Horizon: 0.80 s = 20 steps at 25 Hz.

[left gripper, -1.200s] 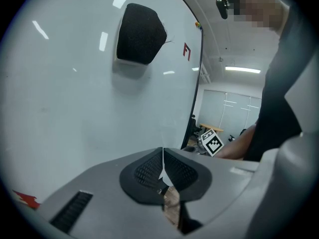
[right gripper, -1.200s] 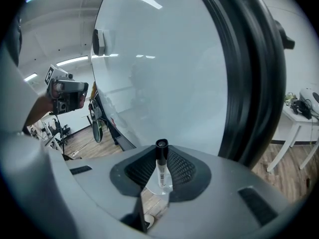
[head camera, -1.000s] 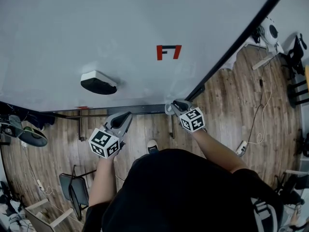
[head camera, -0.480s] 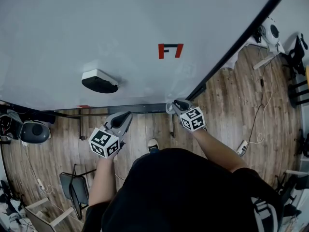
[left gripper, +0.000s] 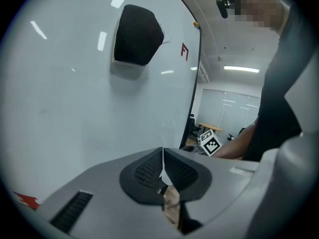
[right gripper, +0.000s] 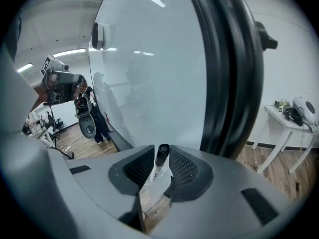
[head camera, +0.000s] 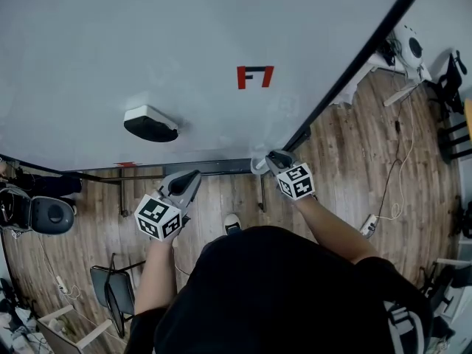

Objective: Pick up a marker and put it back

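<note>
I stand at a whiteboard (head camera: 184, 35) with a red mark (head camera: 255, 76) on it. In the right gripper view, a marker (right gripper: 162, 153) with a black cap and a pale body stands tilted between the pads of my right gripper (right gripper: 158, 164). Its jaws have just been opening, a gap shows beside the marker's body, and I read them as open. In the head view this gripper (head camera: 269, 161) is at the right end of the board's tray (head camera: 214, 167). My left gripper (head camera: 188, 181) hovers lower left of the tray, its pads (left gripper: 149, 171) shut together on nothing.
A black-and-white eraser (head camera: 150, 123) sticks to the board at the left. The board's black frame (head camera: 354, 65) runs up to the right, close beside the right gripper. Below are a wood floor, cables, a chair (head camera: 114, 290) and a dark round object (head camera: 46, 216).
Both grippers stay almost where they were. The dark round object on the floor at the left has shifted down a little.
</note>
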{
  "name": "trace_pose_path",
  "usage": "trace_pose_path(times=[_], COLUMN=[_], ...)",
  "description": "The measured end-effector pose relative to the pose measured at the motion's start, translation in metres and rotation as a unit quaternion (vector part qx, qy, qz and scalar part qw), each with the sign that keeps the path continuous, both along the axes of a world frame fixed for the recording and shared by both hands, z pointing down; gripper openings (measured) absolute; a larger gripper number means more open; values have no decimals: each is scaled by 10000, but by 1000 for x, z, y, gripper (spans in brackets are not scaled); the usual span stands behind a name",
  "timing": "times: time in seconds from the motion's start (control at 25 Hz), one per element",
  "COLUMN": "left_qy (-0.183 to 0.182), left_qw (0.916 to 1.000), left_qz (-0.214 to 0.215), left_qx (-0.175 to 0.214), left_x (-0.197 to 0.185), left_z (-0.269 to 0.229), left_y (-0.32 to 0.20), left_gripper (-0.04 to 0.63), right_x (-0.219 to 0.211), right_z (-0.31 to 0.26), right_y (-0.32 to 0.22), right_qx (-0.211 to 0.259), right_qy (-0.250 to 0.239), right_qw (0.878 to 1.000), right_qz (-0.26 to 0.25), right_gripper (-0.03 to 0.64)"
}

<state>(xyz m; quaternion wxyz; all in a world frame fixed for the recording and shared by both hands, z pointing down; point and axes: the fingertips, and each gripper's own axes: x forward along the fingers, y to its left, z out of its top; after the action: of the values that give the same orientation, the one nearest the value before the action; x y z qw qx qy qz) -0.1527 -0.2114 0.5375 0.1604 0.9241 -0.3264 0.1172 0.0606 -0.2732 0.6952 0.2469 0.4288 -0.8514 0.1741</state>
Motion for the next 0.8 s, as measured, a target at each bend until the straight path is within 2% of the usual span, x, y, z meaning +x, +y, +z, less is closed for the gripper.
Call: trace_pose_path(times=[0.4,0.8], left_qy=[14,15], left_qw=[10000,9999], left_qz=[54,70], left_qx=[59,143], left_x=[12,26], left_z=[-6,-14], left_y=[3,10], left_gripper=[18,18], right_x=[28,34], right_z=[-13,-51], right_y=[9,19], right_qx=[99,387], right_qy=[-48,-260], right_qw=[9996,9987], right_qz=[272,215], right_gripper=[97,78])
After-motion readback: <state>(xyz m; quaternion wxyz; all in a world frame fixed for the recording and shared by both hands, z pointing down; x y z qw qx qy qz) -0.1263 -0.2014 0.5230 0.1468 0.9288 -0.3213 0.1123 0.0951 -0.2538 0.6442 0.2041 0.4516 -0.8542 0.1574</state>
